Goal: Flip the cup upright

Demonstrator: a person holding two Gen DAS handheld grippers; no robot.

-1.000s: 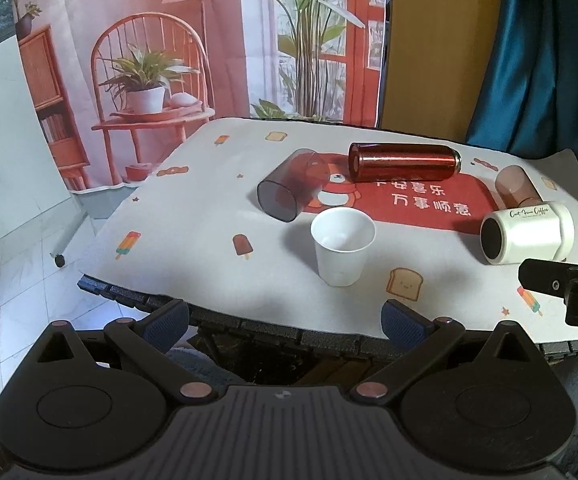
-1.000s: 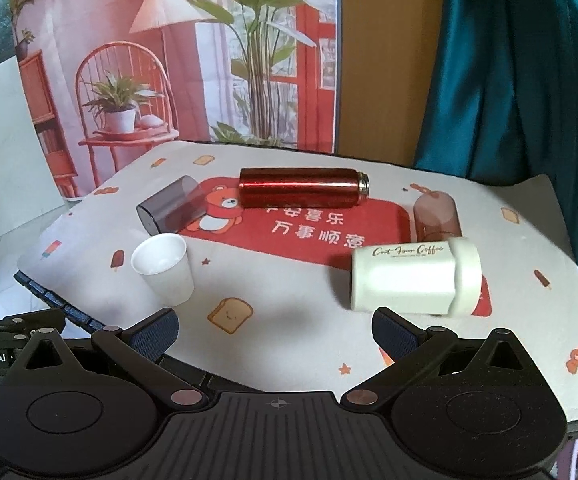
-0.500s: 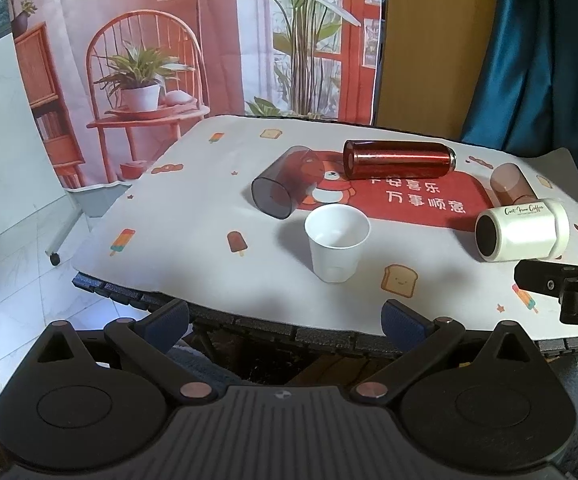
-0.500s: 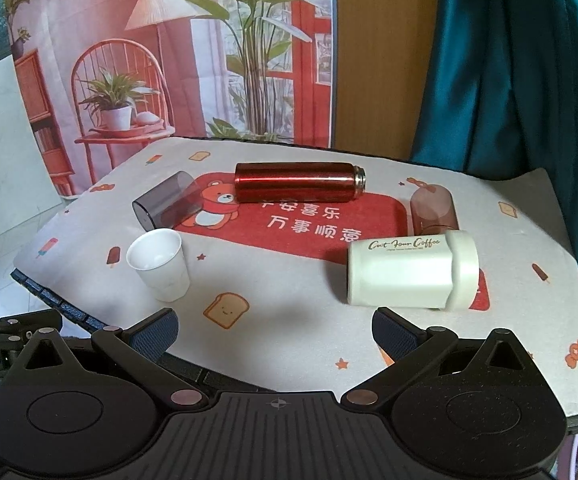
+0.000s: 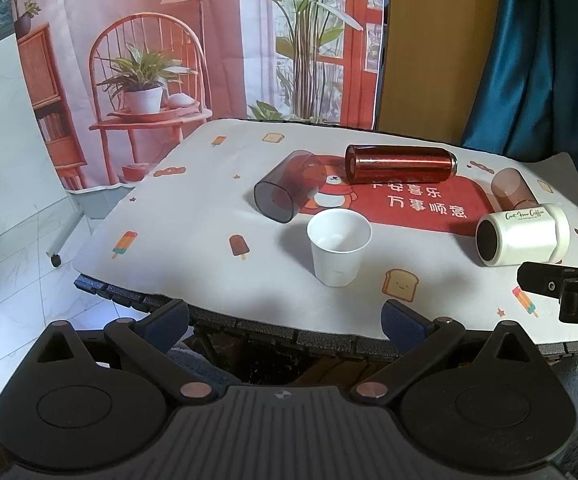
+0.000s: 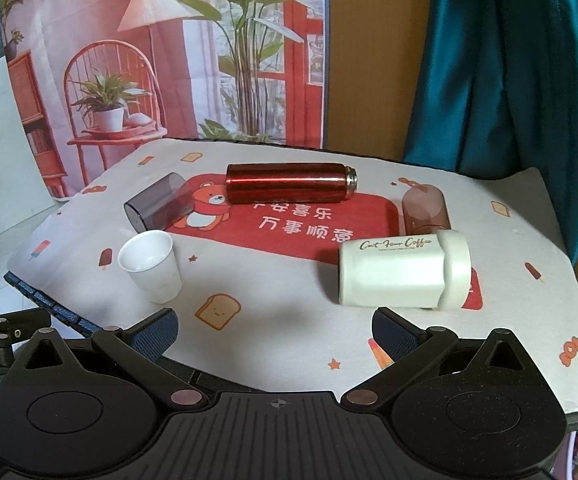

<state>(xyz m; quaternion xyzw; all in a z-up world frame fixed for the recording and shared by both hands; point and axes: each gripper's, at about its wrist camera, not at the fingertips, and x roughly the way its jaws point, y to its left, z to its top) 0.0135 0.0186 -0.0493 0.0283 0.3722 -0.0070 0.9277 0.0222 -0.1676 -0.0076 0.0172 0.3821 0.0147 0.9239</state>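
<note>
We see both tools, left (image 5: 285, 316) and right (image 6: 275, 330), spread wide, empty, withdrawn slightly since earlier; white cup (image 5: 338, 246) upright at 12 o'clock.

both the left tool (image 5: 285, 316) and right tool (image 6: 275, 330) gape wide, gripping nothing.

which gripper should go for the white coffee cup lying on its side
Right, probably. The white coffee cup lies just ahead of the open right gripper; from the left gripper it sits far to the right.
</note>
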